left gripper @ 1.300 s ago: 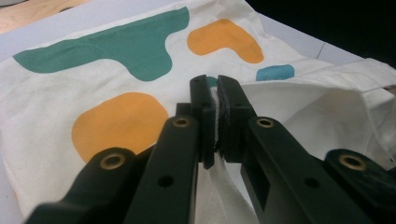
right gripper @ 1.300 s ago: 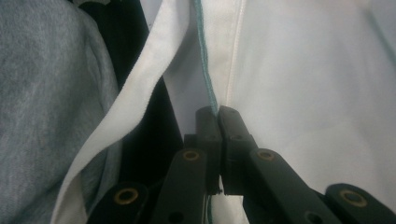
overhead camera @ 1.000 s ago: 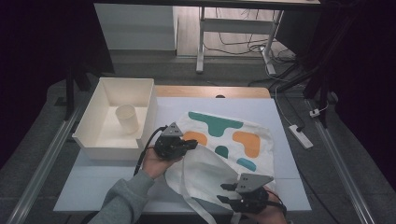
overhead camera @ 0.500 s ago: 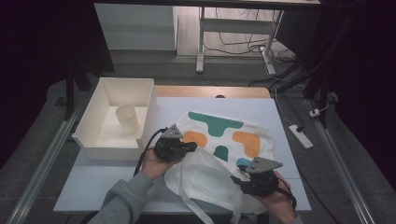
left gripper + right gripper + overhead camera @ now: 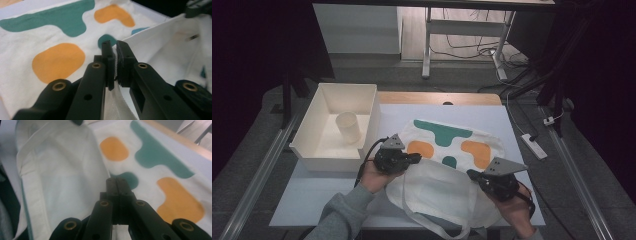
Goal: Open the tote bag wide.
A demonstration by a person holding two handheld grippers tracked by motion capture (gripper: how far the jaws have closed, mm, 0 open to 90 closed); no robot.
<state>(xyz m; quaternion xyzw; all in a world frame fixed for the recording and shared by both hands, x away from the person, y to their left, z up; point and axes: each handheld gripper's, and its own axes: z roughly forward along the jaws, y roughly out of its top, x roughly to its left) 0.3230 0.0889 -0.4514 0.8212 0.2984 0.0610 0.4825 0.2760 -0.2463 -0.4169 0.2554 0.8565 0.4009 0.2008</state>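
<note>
Right gripper (image 5: 474,175) moved up the bag (image 5: 447,150), white table (image 5: 327,190), dark room.

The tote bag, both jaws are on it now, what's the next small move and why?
Probably lift both grippers together. The left gripper pinches the tote bag at its folded-over edge. The right gripper, whose jaws have just closed, sits at the opposite edge, so raising both should open the mouth.

The pale bench (image 5: 337,200) stands on a grey floor (image 5: 257,165) in a dim room, its far edge wooden. Behind it stand a white cabinet (image 5: 357,27) and metal desk legs (image 5: 428,45) among loose cables (image 5: 472,47); a power strip (image 5: 533,145) lies at the right.
</note>
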